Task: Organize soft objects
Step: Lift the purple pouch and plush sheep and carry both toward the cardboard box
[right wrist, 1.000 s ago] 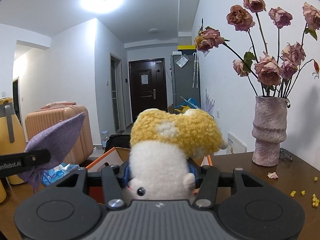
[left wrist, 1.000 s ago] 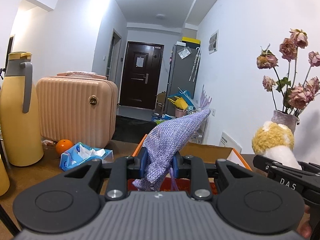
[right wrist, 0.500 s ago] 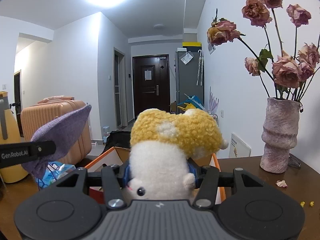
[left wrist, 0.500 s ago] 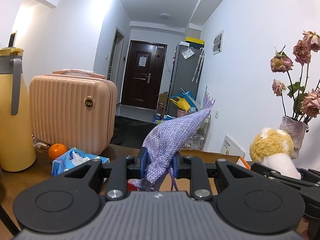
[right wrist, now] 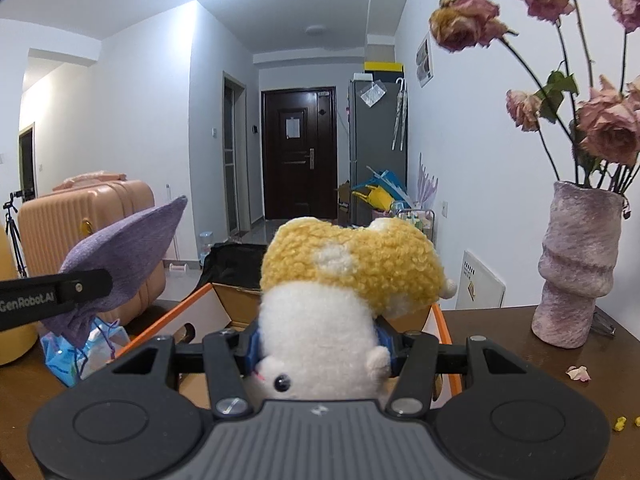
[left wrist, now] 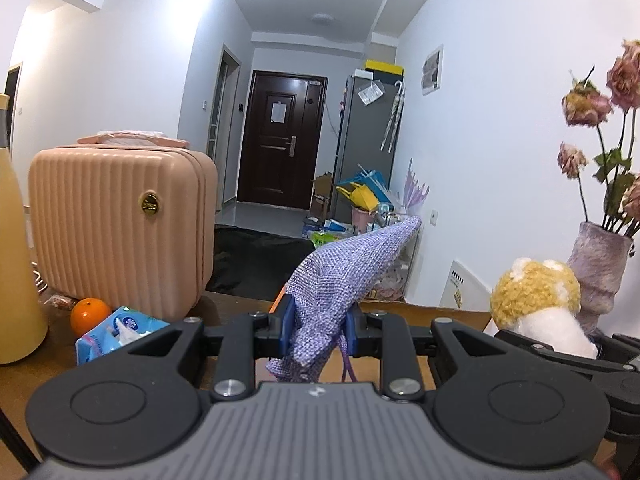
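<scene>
Purple knit pouch (left wrist: 340, 276) sits pinched in the left tool (left wrist: 318, 326), raised over the tabletop (left wrist: 56, 364). Beside it, the right tool (right wrist: 318, 346) clamps a yellow-and-white plush toy (right wrist: 340, 280) above an open cardboard box (right wrist: 236, 304).

The brown surface (right wrist: 500, 344) carries a vase (right wrist: 576, 264) at right, a box (right wrist: 224, 312) mid-frame, and tissues (left wrist: 116, 334), orange (left wrist: 90, 314) and suitcase (left wrist: 120, 228) at left.

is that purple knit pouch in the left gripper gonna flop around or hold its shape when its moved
Probably mostly floppy: the purple pouch bunches between the left gripper pads, and its drawstring dangles. Yet its free end juts upward unsupported, so the weave seems to have some body. It looks light, sticking out without sagging.
</scene>
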{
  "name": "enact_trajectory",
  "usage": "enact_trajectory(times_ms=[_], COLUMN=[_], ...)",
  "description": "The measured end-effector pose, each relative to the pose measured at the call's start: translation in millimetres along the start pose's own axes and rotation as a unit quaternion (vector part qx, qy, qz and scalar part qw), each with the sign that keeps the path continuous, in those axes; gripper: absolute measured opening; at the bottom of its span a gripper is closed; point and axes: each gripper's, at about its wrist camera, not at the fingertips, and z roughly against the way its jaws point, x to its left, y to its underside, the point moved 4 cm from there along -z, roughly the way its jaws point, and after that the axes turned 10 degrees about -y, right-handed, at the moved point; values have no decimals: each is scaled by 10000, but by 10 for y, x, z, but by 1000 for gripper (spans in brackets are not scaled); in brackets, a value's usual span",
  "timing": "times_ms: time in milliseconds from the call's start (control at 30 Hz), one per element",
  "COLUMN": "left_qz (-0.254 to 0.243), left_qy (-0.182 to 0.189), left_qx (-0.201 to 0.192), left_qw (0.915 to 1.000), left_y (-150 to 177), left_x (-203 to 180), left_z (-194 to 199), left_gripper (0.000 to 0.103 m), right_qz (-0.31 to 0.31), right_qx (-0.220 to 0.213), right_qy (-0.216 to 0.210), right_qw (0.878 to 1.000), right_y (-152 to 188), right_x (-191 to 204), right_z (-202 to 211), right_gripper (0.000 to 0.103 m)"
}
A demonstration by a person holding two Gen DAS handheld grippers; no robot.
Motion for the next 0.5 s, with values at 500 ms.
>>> enact_trajectory(times_ms=[500], left_qz=[-449], left_qy=[-223], left_qx=[400], left_qw=[9979], left_y=[63], left_x=[-161], left_z=[-605], left_gripper=[25], right_qz=[32], right_qx=[664], right_qy=[56], right_qw=[9978], right_y=[39], right_x=[-94], right_z=[-513], right_gripper=[52])
